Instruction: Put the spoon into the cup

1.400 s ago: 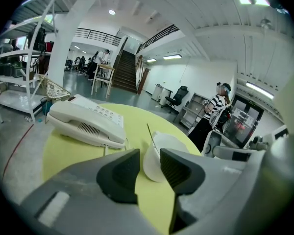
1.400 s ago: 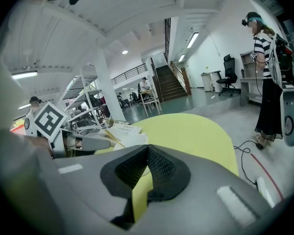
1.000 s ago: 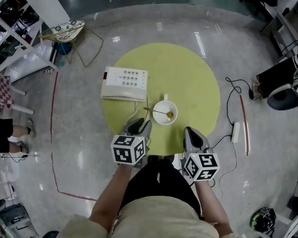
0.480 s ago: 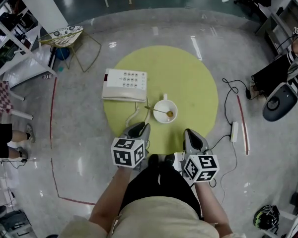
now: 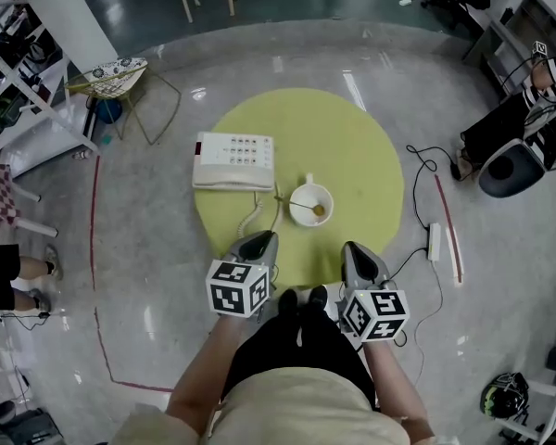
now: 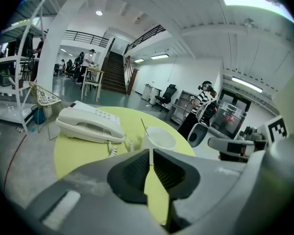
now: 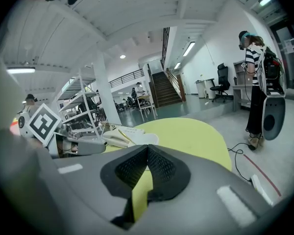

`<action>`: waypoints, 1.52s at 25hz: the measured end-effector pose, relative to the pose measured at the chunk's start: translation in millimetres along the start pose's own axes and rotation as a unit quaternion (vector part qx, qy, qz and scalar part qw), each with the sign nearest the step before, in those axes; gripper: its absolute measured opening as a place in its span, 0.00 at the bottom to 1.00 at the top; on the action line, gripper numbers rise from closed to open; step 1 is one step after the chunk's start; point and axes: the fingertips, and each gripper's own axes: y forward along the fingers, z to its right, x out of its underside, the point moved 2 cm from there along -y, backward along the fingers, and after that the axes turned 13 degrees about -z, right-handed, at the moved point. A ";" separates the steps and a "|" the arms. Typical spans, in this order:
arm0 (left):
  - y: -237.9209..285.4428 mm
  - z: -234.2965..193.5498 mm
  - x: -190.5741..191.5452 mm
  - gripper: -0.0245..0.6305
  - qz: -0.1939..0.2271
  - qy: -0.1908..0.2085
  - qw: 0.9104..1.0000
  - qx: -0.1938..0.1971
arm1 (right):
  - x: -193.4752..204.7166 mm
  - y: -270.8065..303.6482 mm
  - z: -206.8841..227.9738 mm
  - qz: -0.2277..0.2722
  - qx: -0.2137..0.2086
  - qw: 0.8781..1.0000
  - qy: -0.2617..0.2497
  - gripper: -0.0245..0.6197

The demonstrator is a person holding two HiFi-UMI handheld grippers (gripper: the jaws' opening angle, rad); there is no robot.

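A white cup (image 5: 310,204) stands on the round yellow-green table (image 5: 352,146), with a spoon (image 5: 299,208) lying in it, its bowl inside and its thin handle poking out to the left. Both grippers hover at the table's near edge, well short of the cup. My left gripper (image 5: 262,241) has closing jaws, down to a thin slit (image 6: 150,153) with nothing between them; the cup (image 6: 159,137) and spoon handle (image 6: 144,127) show beyond. My right gripper (image 5: 354,247) holds nothing, and its tips (image 7: 147,147) meet.
A white desk telephone (image 5: 233,161) sits left of the cup, its coiled cord (image 5: 251,217) trailing toward my left gripper. A power strip (image 5: 434,242) and cables lie on the floor to the right. A wire chair (image 5: 120,70) and shelving stand at the far left.
The left gripper's jaws have gone from spread wide to nearly together. Both grippers have drawn slightly back from the cup. The spoon stays in the cup.
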 end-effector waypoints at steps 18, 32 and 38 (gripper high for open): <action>-16.2 9.8 4.2 0.04 0.015 0.022 0.999 0.018 | 7.8 -15.9 -7.7 0.007 0.013 1.000 0.000 0.04; -44.1 31.5 32.5 0.04 0.031 0.008 0.999 -0.008 | 22.1 -43.4 -14.1 0.021 -0.015 1.000 -0.002 0.04; -56.0 43.1 45.6 0.04 0.037 0.010 0.999 -0.017 | 31.6 -57.0 -16.4 0.021 -0.025 0.999 -0.008 0.04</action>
